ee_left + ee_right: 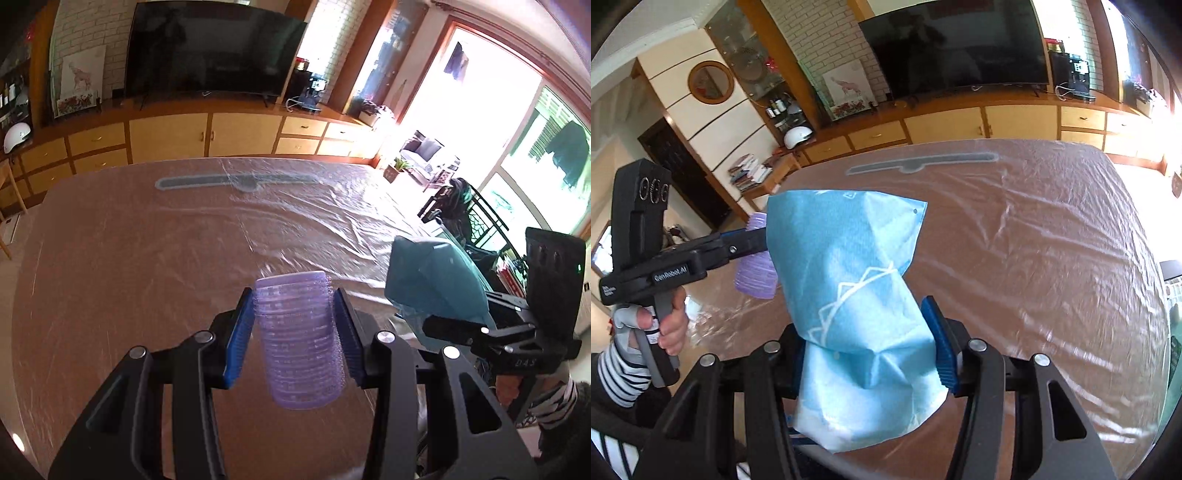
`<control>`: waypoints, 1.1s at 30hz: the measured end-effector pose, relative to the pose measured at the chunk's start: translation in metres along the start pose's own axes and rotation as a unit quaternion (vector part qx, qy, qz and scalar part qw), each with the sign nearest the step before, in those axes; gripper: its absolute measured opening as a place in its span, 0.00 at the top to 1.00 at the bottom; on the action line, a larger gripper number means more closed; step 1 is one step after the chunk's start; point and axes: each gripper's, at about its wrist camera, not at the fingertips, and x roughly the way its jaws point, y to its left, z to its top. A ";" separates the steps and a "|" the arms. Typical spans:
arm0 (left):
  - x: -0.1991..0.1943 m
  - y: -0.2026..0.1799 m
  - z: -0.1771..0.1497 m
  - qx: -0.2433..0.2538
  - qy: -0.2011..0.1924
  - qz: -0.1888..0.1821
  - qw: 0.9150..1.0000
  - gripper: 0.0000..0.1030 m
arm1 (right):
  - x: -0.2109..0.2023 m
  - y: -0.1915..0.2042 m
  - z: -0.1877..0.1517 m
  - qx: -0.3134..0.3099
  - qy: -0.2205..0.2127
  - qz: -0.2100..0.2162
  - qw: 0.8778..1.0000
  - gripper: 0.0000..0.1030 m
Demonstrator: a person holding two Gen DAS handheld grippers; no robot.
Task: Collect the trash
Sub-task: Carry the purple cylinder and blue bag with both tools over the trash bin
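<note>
My left gripper [293,317] is shut on a purple ridged plastic cup [299,339], held upright above the table with the blue pads pressing its sides. In the right wrist view this cup [757,273] and the left gripper [755,240] show at the left, partly hidden behind the bag. My right gripper [871,350] is shut on a crumpled light blue bag with white line print [849,280], which stands up between the pads. In the left wrist view the same blue bag [432,280] and the right gripper [432,325] appear at the right edge.
The table [147,258] is covered by a wrinkled clear plastic sheet. Beyond it stand a wooden cabinet row [207,133] with a large dark TV [210,55]. A hand in a striped sleeve [624,369] holds the left tool. Bright windows [480,122] lie to the right.
</note>
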 end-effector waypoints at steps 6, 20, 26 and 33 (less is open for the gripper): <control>-0.021 -0.015 -0.028 0.015 0.002 -0.016 1.000 0.57 | -0.023 0.014 -0.022 -0.009 0.003 0.027 1.000 0.50; -0.053 -0.054 -0.088 0.062 0.033 -0.053 0.996 0.56 | -0.055 0.033 -0.091 -0.033 0.053 0.055 0.997 0.50; -0.048 -0.068 -0.114 0.089 0.070 -0.054 0.992 0.56 | -0.067 0.035 -0.121 -0.044 0.080 0.059 0.994 0.50; -0.034 -0.076 -0.143 0.116 0.116 -0.050 0.985 0.56 | -0.069 0.042 -0.152 -0.039 0.117 0.067 0.990 0.50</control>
